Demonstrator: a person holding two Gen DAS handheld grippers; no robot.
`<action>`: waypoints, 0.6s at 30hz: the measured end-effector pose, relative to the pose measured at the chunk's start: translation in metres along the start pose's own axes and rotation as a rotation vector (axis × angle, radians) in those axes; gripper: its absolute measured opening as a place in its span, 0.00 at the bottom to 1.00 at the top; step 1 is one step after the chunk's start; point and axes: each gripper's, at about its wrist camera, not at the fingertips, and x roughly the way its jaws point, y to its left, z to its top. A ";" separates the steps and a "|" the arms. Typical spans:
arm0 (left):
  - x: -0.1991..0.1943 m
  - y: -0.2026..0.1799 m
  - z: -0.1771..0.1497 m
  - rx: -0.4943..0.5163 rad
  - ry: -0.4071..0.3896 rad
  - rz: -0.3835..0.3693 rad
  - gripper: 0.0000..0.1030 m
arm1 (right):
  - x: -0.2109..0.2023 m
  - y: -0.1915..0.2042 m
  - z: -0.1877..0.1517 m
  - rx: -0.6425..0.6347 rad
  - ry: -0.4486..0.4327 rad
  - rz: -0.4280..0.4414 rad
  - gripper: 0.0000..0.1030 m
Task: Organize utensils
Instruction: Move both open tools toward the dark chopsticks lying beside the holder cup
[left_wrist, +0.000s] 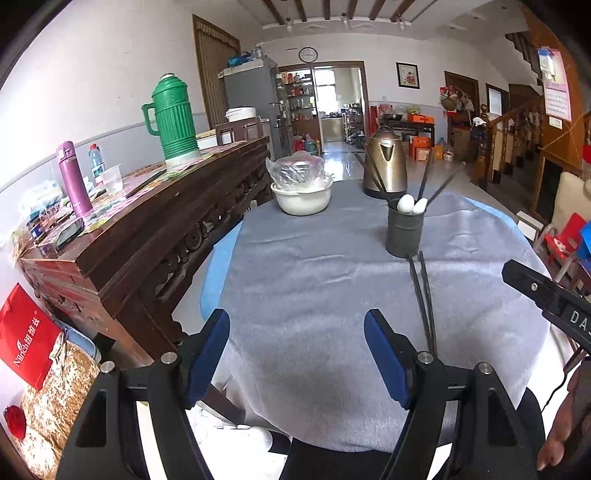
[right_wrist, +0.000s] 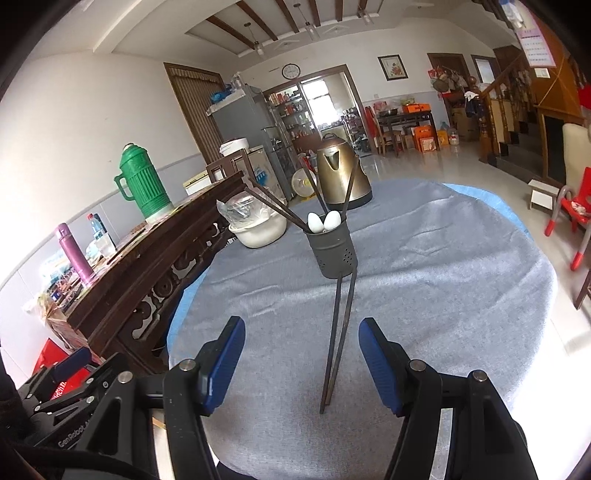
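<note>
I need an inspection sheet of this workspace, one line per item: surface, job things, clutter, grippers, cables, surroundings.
Surface: round table under a grey cloth, with a blue layer showing at the edges.
Job's things: dark utensil holder upright, holding chopsticks and two white spoons; one loose pair of chopsticks lies flat on the cloth in front of it.
Clutter: bronze kettle; white bowl with a plastic bag in it.
Grippers: left gripper open, empty; right gripper open, empty, the loose chopsticks between its fingers' line.
Cables: thin black cable near the right gripper.
Surroundings: wooden sideboard with green thermos; red chair.
</note>
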 end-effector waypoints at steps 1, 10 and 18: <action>-0.001 0.000 0.000 0.003 0.000 -0.003 0.74 | -0.001 0.000 -0.001 -0.004 -0.004 -0.004 0.66; -0.004 0.002 -0.001 0.003 -0.017 -0.014 0.74 | -0.006 0.003 -0.002 -0.029 -0.031 -0.032 0.66; -0.001 0.010 -0.001 -0.021 -0.018 -0.007 0.74 | -0.006 0.007 -0.001 -0.038 -0.031 -0.035 0.66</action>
